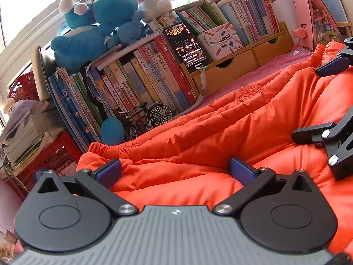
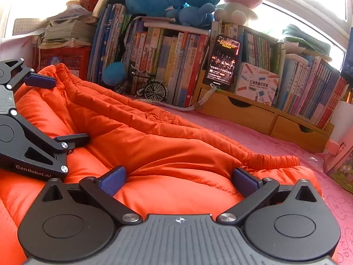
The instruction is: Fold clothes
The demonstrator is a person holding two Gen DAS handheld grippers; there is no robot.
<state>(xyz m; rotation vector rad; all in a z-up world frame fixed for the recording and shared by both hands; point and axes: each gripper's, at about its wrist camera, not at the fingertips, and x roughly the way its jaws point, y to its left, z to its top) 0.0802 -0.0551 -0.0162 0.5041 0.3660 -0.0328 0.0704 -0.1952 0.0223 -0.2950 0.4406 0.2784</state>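
Orange jacket (image 2: 167,137) – pink cloth (image 2: 275,141) bare beyond hem.

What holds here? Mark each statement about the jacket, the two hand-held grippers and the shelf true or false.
1. The garment is orange. True.
2. The right hand-held gripper is clamped shut on a sleeve. False: its jaws stand wide open over the fabric.
3. The left hand-held gripper is open. True.
4. A phone with a lit screen leans against the books. True.
5. The table cover is green. False: it is pink.
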